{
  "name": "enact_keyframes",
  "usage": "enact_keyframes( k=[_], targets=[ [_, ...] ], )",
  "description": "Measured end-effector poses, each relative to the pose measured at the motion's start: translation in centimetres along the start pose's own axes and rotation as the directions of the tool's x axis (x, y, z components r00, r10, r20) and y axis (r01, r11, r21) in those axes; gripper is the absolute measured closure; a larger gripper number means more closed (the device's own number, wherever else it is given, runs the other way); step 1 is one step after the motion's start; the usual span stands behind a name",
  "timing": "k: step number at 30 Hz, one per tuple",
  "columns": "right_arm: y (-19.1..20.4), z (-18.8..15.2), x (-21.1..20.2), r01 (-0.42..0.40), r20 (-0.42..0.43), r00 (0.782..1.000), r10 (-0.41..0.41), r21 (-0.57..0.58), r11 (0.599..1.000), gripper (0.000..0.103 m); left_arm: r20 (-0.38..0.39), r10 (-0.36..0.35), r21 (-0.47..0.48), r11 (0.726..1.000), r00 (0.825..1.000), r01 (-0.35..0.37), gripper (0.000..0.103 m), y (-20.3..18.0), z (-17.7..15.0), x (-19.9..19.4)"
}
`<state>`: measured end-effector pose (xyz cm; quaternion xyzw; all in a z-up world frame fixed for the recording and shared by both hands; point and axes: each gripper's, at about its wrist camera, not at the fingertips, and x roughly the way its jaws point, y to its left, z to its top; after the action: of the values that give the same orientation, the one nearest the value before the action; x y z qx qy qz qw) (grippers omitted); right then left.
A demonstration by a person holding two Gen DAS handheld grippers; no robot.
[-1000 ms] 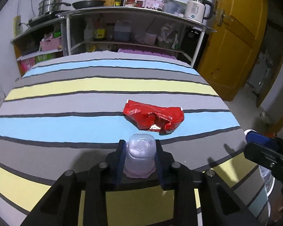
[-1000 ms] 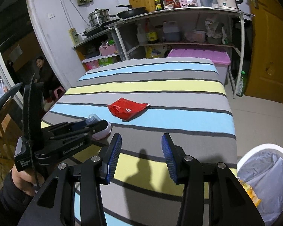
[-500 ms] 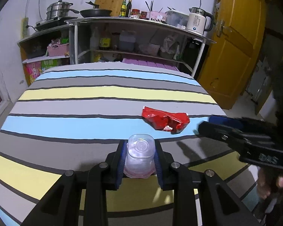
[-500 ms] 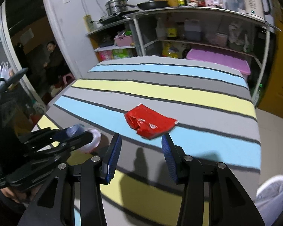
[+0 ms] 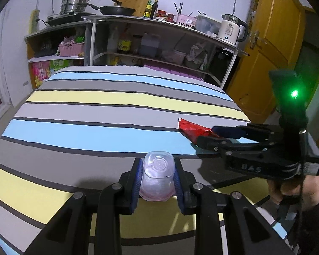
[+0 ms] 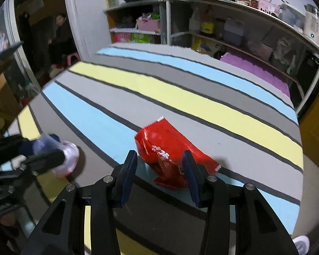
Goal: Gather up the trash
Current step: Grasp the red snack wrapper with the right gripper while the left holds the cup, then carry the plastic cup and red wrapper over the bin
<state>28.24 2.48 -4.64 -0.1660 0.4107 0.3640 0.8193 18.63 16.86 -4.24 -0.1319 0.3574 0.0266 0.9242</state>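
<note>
My left gripper [image 5: 158, 171] is shut on a clear plastic cup [image 5: 158, 176], held bottom-forward just above the striped table; the cup also shows at the left of the right wrist view [image 6: 61, 157]. A crumpled red snack wrapper [image 6: 165, 150] lies on the blue stripe near the table's right side. My right gripper [image 6: 160, 170] is open, its blue-padded fingers on either side of the wrapper's near end. In the left wrist view the wrapper [image 5: 190, 128] is partly hidden behind the right gripper [image 5: 210, 136].
The table [image 5: 108, 114] has a grey, blue and yellow striped cloth. Metal shelves [image 5: 151, 42] with pots, bottles and a kettle [image 5: 231, 29] stand behind it. A yellow door [image 5: 274, 48] is at the right. A person [image 6: 60, 34] sits in the far left doorway.
My right gripper has moved forward and left over the table until its open fingers straddle the red wrapper. My left gripper has kept the cup and shifted slightly left.
</note>
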Motion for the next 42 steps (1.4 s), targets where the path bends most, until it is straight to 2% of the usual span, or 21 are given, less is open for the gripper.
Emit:
enact_keyframes(
  k=[1, 2, 8, 24, 32, 42],
  targets=[
    [0.1, -0.1, 0.0, 0.010, -0.002, 1.000, -0.010, -0.009, 1.000, 0.067, 0.001, -0.001, 0.000, 1.000, 1.000, 0.001, 0.075, 0.0, 0.0, 0.0],
    [0.1, -0.2, 0.0, 0.018, -0.004, 1.000, -0.018, -0.013, 1.000, 0.076, 0.001, -0.002, 0.000, 1.000, 1.000, 0.002, 0.075, 0.0, -0.1, -0.1],
    [0.5, -1.0, -1.5, 0.026, 0.015, 1.000, -0.026, 0.015, 1.000, 0.084, 0.007, -0.005, 0.007, 1.000, 1.000, 0.005, 0.075, -0.2, -0.2, -0.5],
    [1.5, -6.3, -10.3, -0.004, 0.129, 0.992, -0.016, 0.154, 0.988, 0.089, 0.034, -0.018, 0.063, 0.998, 0.999, 0.015, 0.075, -3.9, -0.9, -4.8],
    [0.9, -8.7, -14.4, 0.008, 0.178, 0.983, -0.048, 0.216, 0.976, 0.090, 0.052, -0.043, 0.111, 0.993, 0.998, 0.037, 0.075, -7.1, -1.3, -7.3],
    [-1.2, -11.4, -18.4, 0.036, 0.225, 0.969, -0.104, 0.285, 0.958, 0.090, 0.064, -0.064, 0.173, 0.984, 0.996, 0.053, 0.075, -11.8, -1.0, -8.6]
  ],
)
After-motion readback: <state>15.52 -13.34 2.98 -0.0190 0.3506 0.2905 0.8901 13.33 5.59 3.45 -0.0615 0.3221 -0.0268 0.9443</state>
